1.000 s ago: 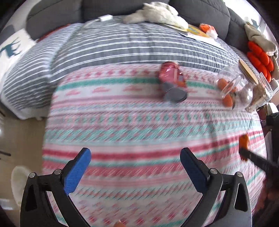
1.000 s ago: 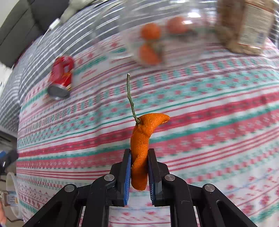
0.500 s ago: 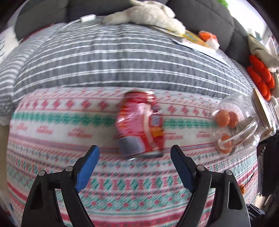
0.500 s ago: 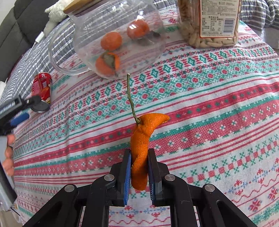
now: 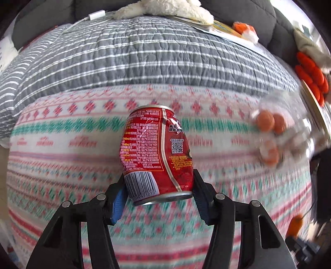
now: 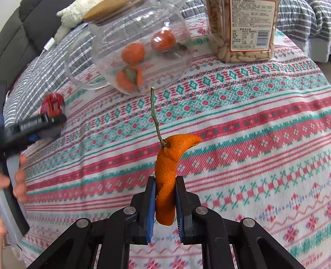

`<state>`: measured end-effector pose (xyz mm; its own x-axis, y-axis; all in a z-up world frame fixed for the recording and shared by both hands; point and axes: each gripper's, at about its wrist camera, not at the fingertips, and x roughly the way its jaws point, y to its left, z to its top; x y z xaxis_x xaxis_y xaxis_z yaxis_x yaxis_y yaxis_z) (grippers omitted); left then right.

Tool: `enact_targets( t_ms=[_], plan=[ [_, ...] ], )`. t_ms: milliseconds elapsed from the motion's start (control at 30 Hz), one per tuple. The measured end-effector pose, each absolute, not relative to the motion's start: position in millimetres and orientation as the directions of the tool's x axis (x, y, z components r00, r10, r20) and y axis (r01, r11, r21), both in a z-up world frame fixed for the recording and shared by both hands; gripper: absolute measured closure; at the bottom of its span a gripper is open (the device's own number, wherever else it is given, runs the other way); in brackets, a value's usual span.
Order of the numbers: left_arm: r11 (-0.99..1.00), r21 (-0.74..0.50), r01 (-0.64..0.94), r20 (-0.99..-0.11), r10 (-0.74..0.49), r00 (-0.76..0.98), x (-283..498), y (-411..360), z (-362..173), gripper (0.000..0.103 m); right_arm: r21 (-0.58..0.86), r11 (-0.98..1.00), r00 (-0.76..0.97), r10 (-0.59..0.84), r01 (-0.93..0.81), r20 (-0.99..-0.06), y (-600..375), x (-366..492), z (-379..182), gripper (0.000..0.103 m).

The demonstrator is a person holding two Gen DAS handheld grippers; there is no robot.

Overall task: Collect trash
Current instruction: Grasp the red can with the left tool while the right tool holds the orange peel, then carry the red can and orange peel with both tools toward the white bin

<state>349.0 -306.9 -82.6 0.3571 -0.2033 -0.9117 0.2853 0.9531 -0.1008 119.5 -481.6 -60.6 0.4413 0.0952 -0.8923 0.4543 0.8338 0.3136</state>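
Patterned tablecloth point(image 5: 62, 169) blurred; left jaws just closed around red can point(image 5: 157, 153).

Reds, oranges and stripes
A red can point(image 5: 157, 153) and orange peel point(image 6: 168, 169) above a red-and-teal patterned white tablecloth point(image 6: 258, 128); behind the cloth, a grey white-striped quilt point(image 5: 144, 55).

A patterned red, green and white tablecloth point(image 6: 258, 128) covers the counter. At 12 o'clock in the right wrist view, a clear glass jar point(image 6: 142, 47) lies on its side, holding three small oranges point(image 6: 132, 53), a wooden lid point(image 6: 103, 9) at its mouth. At 1 o'clock stands a clear plastic container of nuts point(image 6: 241, 31) with a printed label. Beyond the counter, a grey striped quilt point(image 5: 144, 55) spreads over a dark sofa point(image 5: 238, 8), with a white plush toy point(image 5: 165, 9) at 12 o'clock in the left wrist view and a white charger cable point(image 5: 93, 16) at 11.
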Motion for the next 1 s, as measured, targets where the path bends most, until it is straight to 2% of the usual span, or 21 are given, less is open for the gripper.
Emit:
enact_targets(
  t_ms=[200,600,1000],
  plan=[
    [0.945,-0.121,0.305,-0.904,-0.232,0.36,296.0,-262.9,-62.3,0.043,0.269,0.875,0.466,0.057,0.403,-0.883,-456.2,101.8,-31.5,0.088],
    [0.925,-0.214,0.315,-0.863,-0.33,0.383,190.6,-161.4,-12.7,0.043,0.253,0.931,0.536,0.077,0.264,-0.841,-385.4,71.4,16.7,0.088],
    [0.924,-0.29,0.25,-0.813,-0.376,0.445,134.9,-58.4,10.5,0.043,0.232,0.965,0.536,0.131,0.124,-0.834,-316.1,72.4,24.3,0.088]
  ],
)
